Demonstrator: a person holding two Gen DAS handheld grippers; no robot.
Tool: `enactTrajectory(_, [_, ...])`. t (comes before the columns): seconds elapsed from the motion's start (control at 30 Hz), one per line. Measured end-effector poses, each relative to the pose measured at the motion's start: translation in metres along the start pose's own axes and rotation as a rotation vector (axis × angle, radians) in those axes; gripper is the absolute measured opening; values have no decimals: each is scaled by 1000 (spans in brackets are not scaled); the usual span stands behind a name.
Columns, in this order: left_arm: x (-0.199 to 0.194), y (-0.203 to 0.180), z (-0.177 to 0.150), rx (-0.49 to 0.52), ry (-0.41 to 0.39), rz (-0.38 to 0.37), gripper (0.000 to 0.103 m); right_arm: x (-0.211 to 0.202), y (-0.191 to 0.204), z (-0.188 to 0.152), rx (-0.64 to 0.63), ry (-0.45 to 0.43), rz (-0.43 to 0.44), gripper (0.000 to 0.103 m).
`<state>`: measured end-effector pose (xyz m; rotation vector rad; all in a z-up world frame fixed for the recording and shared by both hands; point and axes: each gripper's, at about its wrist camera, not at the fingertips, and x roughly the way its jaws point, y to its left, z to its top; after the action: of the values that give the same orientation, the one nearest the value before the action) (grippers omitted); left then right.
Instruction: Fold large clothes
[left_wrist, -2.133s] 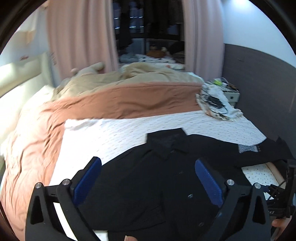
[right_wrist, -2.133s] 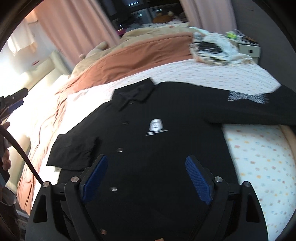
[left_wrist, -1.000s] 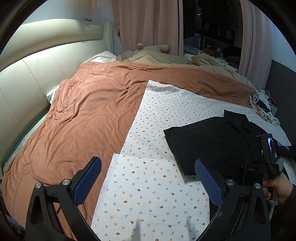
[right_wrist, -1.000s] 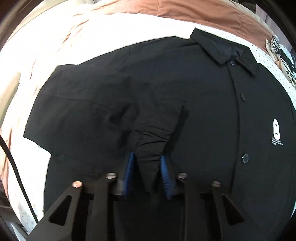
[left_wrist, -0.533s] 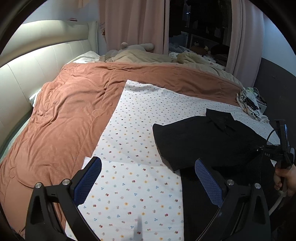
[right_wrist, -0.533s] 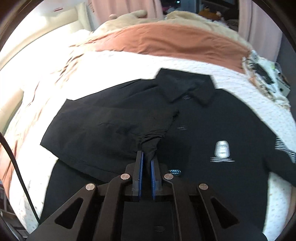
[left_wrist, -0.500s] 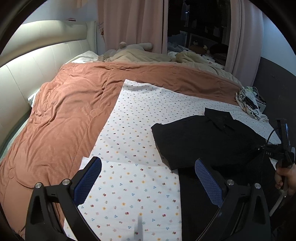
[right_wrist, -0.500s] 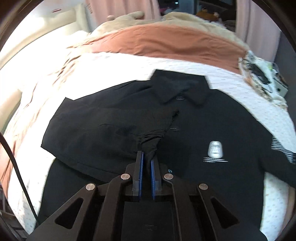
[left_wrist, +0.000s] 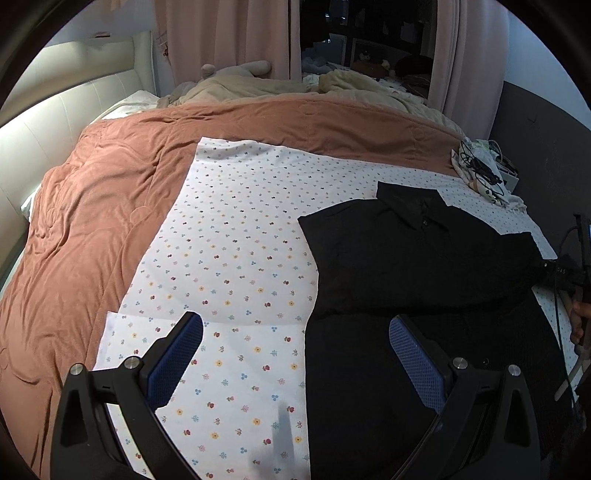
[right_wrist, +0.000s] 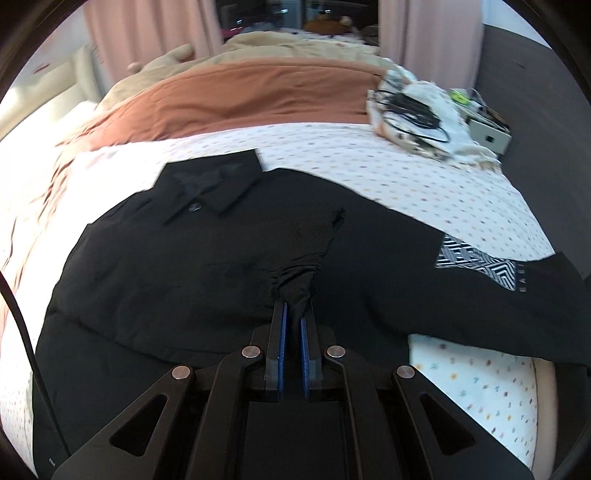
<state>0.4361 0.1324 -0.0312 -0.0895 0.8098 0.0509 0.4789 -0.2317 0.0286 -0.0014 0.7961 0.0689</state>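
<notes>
A large black button-up shirt (right_wrist: 207, 258) lies on a flower-patterned white sheet (left_wrist: 236, 243) on the bed, collar toward the far side. My right gripper (right_wrist: 292, 306) is shut on a bunched fold of the shirt's left sleeve (right_wrist: 299, 280), which is drawn across the chest. The other sleeve, with a black-and-white patterned patch (right_wrist: 476, 266), stretches out to the right. My left gripper (left_wrist: 295, 328) hangs open over the sheet at the shirt's (left_wrist: 417, 258) left edge, with nothing between its blue pads. The right gripper's body and a hand (left_wrist: 580, 321) show at the right edge of the left wrist view.
A rust-brown quilt (left_wrist: 96, 221) covers the bed's left and far part, with beige bedding (left_wrist: 258, 86) behind it. A pile of cables and cloth (right_wrist: 417, 110) sits at the far right corner. The padded headboard (left_wrist: 55, 122) is at left, a dark wall (left_wrist: 546, 155) at right.
My right gripper closed on the sleeve and has carried it rightward across the shirt front. My left gripper drifted toward the shirt, staying open.
</notes>
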Motion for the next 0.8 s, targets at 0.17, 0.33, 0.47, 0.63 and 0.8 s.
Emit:
enactTrajectory(0.17, [27,-12,0,25,53,5,103,18,-21,-6,108,51,27,33])
enactTrajectory(0.33, [57,-20,-3,48,99,11,103,29,-43,-14,186,25,101,86])
enactTrajectory(0.47, [83,-22,-5,61,145,22,89,40,-44,-21,126,50,105,86])
enactTrajectory(0.63, [113,-23,-10,60,195,28,68,62,-23,-34,-20,138,90,84])
enactTrajectory(0.8, [140,-21,-16,61,237,53,65,102,-21,-27,-52,196,20,58])
